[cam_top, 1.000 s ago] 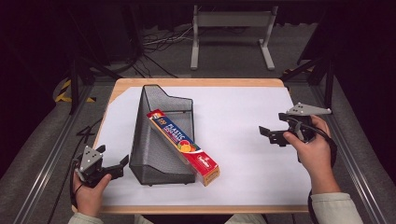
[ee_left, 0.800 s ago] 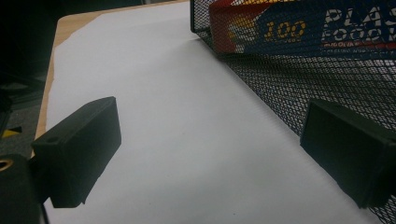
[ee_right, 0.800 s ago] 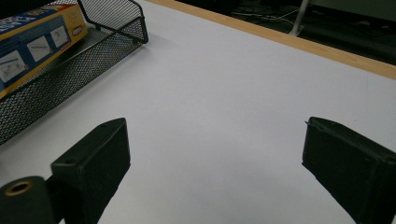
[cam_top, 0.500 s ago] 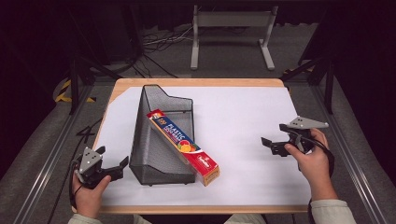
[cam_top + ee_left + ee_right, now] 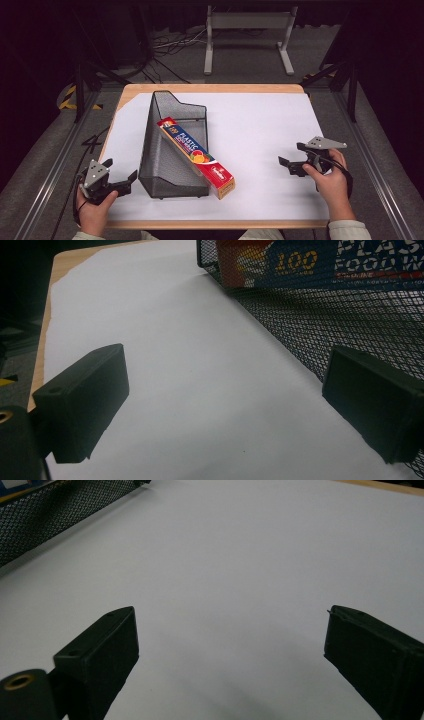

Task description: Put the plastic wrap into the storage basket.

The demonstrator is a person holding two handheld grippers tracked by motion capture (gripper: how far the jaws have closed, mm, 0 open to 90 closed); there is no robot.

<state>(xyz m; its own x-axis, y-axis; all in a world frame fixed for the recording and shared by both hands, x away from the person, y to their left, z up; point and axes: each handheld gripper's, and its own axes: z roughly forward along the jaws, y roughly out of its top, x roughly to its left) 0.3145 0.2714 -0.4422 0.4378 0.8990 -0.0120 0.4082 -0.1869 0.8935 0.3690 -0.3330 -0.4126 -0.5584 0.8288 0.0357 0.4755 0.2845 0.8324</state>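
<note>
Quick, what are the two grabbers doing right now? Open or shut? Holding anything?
Left hand-held gripper: open, holding nothing, beside the mesh file holder.
Right hand-held gripper: open, holding nothing, over the white table cover.

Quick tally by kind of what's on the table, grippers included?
Black mesh file holder: 1
Plastic food wrap box: 1
White sheet covering the table: 1
Handheld grippers, both open: 2, left gripper and right gripper
Total: 5
</note>
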